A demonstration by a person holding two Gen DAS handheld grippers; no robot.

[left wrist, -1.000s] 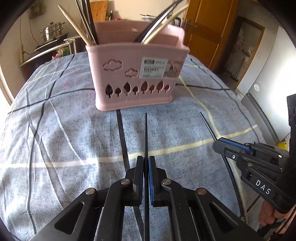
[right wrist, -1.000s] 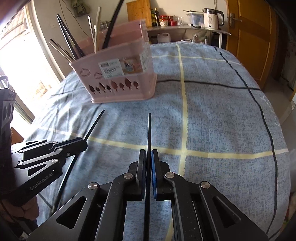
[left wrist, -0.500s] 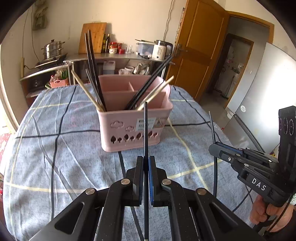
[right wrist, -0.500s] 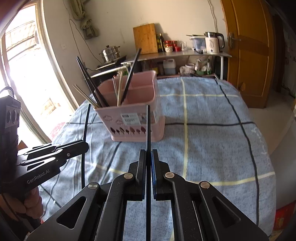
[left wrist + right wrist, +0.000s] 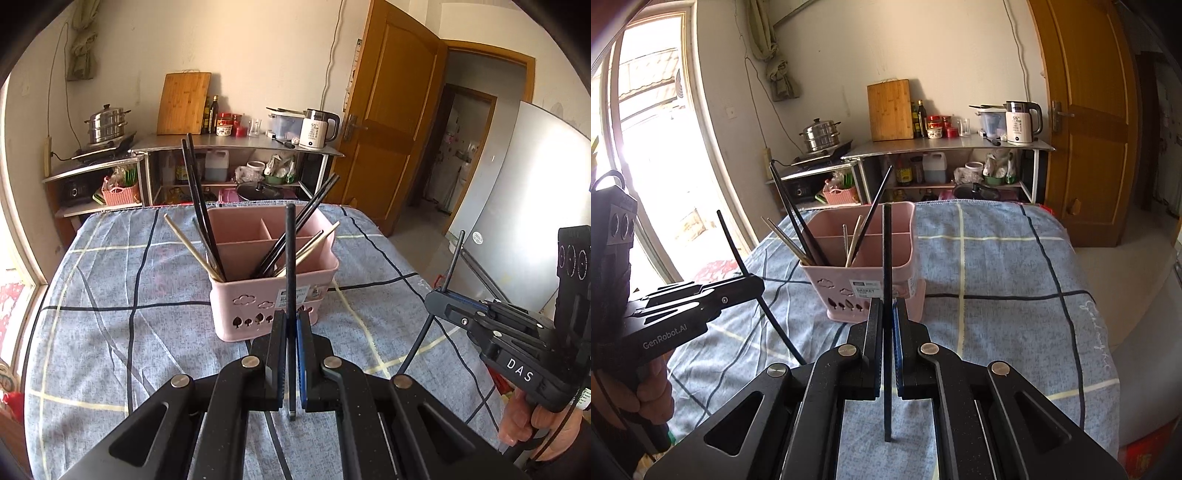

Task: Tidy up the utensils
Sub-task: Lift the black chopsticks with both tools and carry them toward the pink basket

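Note:
A pink utensil basket [image 5: 273, 295] stands on the blue checked tablecloth [image 5: 110, 332], with several black and pale chopsticks leaning in its compartments; it also shows in the right wrist view [image 5: 868, 288]. My left gripper [image 5: 291, 325] is shut on a black chopstick [image 5: 291, 258] that points up in front of the basket. My right gripper [image 5: 886, 314] is shut on another black chopstick [image 5: 887, 251], also upright before the basket. Each gripper shows in the other's view: the right one [image 5: 436, 299], the left one [image 5: 753, 286].
Behind the table stands a steel shelf unit [image 5: 240, 144] with a kettle [image 5: 317, 129], cutting board [image 5: 184, 103] and steamer pot [image 5: 105, 123]. A wooden door [image 5: 391, 140] is at the right, a bright window [image 5: 653, 155] at the left.
Both grippers have risen and tilted up with their chopsticks. The basket now sits lower and farther in view, and its inside shows.

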